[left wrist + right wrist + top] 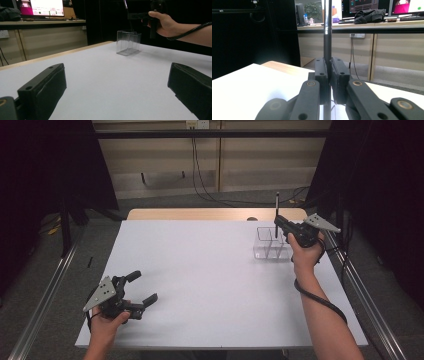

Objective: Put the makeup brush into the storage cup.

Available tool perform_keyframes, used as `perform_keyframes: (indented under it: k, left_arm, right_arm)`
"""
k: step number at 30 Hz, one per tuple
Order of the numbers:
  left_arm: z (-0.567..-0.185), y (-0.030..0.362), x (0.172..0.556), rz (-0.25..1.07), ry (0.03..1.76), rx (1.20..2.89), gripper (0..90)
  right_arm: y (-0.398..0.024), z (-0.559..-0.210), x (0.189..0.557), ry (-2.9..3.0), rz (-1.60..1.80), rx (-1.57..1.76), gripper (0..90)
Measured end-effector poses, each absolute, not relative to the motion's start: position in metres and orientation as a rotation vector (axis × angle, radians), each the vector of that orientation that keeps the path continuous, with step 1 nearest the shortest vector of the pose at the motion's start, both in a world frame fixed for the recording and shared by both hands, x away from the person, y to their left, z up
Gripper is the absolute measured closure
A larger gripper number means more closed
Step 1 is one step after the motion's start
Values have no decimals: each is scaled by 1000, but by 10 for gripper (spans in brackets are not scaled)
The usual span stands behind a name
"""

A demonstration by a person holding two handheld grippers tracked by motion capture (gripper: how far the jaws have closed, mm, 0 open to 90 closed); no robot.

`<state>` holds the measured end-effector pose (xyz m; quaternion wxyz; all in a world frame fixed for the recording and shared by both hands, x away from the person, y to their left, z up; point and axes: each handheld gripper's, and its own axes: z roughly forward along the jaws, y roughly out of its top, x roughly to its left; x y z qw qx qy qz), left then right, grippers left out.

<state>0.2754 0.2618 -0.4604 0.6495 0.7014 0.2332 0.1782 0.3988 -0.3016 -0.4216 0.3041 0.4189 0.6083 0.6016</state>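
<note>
Nearest the person, at the front left corner of the white table (210, 285), the left gripper (141, 288) rests low in the left hand (107, 317), its two black jaws spread wide with nothing between them. In the left gripper view the same jaws stand far apart at either side, with bare tabletop running out ahead of them.

From there the whole middle of the table lies open: a broad stretch of plain white surface reaches from the front edge to the far side, and from the left edge across to the right. A strip of bare wood (200, 214) shows along the far edge, beyond the white top.

Farther off, at the far right, stands a clear plastic box (270, 243) with dividers inside it, well apart from the left gripper and set back from the right edge. Just above and beside it the right hand (305, 254) holds the right gripper (278, 223), whose jaws are clamped on a thin black rod (277, 207). The rod stands upright, its top rising clear above the gripper and its lower end reaching down at the box; whether it touches the box I cannot tell. In the right gripper view the rod (327, 32) runs straight up between the pinched jaws.

Past the table are grey floor, a pale wall with cables hanging down, and dark curtains on both sides.
</note>
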Motion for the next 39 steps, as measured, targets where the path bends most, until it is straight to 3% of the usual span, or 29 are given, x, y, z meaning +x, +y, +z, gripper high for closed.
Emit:
perform_keyframes:
  k: [39]
  left_arm:
    - [-460,262,275,407,530,1596,17]
  right_arm:
    - [-299,-432,396,1628,1578,1114,843]
